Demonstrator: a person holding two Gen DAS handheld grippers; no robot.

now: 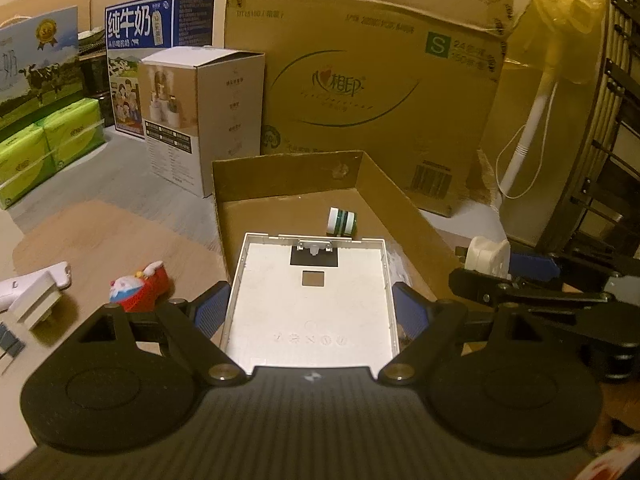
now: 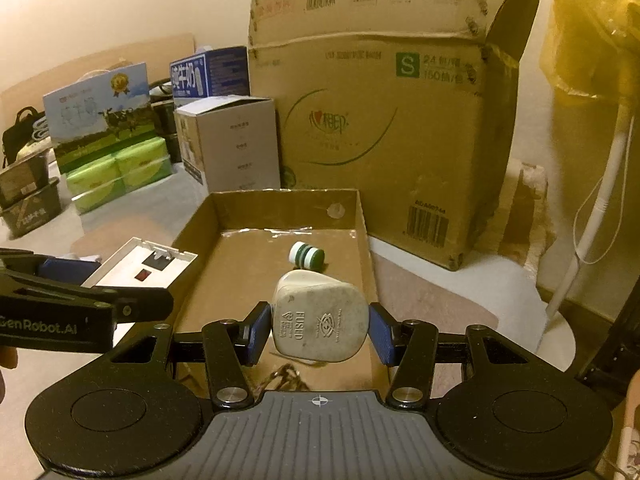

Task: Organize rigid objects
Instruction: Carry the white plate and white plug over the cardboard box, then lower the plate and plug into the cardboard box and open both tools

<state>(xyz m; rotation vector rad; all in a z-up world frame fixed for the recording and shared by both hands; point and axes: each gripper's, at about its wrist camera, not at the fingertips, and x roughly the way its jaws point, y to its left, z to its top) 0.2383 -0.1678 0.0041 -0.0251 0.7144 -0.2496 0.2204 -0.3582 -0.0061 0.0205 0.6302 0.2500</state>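
Observation:
My left gripper is shut on a flat white plastic cover and holds it over the near left edge of a low cardboard tray. My right gripper is shut on a white fused plug, held above the tray near its front. A green and white striped spool lies on the tray floor toward the back; it also shows in the left wrist view. The right gripper with the plug shows at the right of the left wrist view. The white cover shows at the left of the right wrist view.
A red and white toy figure and a white device lie on the floor left of the tray. A large cardboard box, a white carton, milk boxes and green tissue packs stand behind. A fan stand is at the right.

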